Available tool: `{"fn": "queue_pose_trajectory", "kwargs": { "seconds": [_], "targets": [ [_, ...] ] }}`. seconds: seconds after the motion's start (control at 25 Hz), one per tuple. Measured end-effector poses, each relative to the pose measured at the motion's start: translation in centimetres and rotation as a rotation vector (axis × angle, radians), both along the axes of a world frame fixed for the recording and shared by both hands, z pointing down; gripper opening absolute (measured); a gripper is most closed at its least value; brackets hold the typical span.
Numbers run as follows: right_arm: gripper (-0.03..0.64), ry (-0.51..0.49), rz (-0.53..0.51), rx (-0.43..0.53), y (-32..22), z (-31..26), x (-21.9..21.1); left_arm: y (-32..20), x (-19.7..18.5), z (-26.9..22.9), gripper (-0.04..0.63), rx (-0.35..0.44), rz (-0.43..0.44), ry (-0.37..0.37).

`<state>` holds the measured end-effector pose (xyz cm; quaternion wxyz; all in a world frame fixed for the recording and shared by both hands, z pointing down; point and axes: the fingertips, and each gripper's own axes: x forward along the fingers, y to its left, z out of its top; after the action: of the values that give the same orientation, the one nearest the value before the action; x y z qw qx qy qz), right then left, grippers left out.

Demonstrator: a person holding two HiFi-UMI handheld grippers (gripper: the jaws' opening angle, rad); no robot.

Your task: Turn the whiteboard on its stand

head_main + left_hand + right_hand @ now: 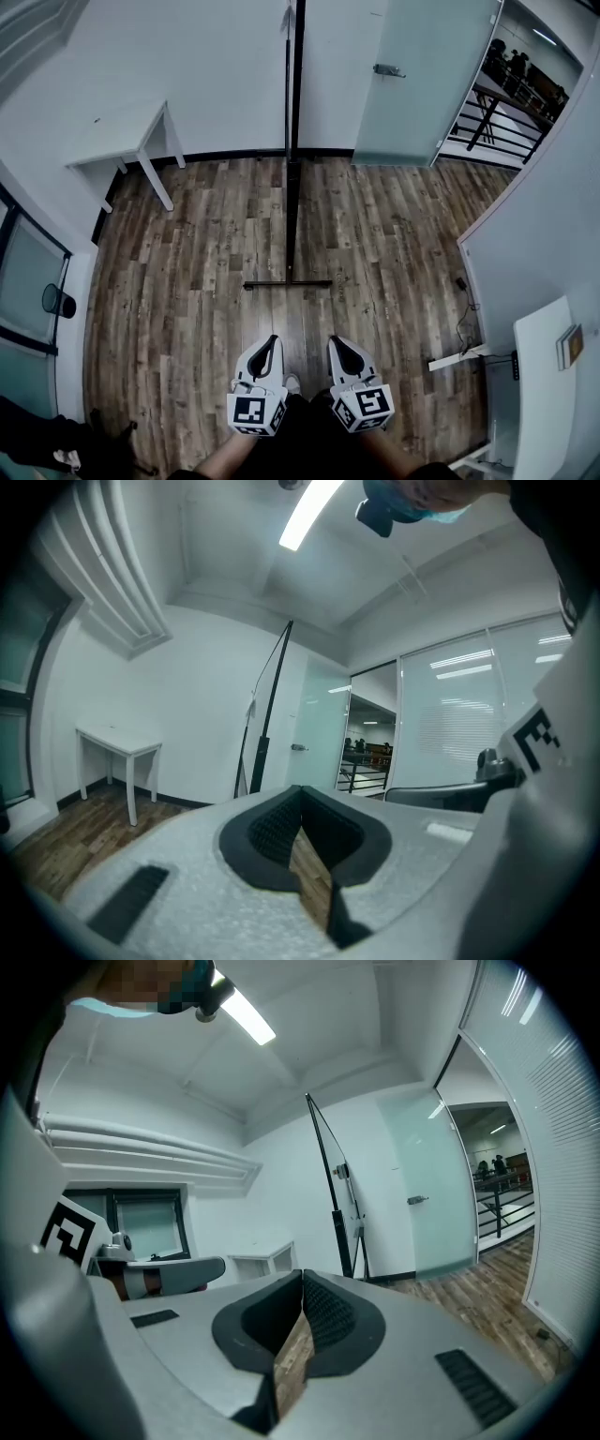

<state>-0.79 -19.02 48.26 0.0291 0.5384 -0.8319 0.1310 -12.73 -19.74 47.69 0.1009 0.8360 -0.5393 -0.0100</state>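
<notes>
Whiteboard (292,103) seen edge-on at centre, far side, well apart from both grippers. Its stand's foot bar (288,283) lies on the wood floor between. Left gripper (271,341) and right gripper (336,343): jaws together, nothing held. Risks judged: the board's edge cannot be taken with jaws unopened — a one-sided shove could skid or tip the stand.

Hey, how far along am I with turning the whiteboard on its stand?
Done: nothing I can confirm; the tall black-framed whiteboard stands edge-on to you on the wooden floor. In hand: nothing; the left gripper and right gripper are both shut, empty, and well short of the stand's black foot bar. Left: approach, take hold of the frame and swing the board round.
</notes>
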Motion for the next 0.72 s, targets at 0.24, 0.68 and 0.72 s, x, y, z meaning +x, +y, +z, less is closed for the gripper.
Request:
{"fn": "queue_pose_trajectory", "kwargs": {
  "seconds": [0.24,0.68,0.72],
  "targets": [
    [0.014,0.009,0.015,-0.023,-3.0,0.3,-0.6,-3.1,-0.4,0.4,0.015,-0.016,0.002,0.009],
    [0.014,-0.003,0.005,-0.010,-10.9,1.3,0.1,-10.3,-0.2,1.6,0.015,-0.008,-0.025,-0.003],
    [0.014,-0.003,0.001,-0.008,-11.7,1.3,0.2,-11.2,-0.1,1.6,0.015,-0.011,-0.029,-0.002]
  ]
}}
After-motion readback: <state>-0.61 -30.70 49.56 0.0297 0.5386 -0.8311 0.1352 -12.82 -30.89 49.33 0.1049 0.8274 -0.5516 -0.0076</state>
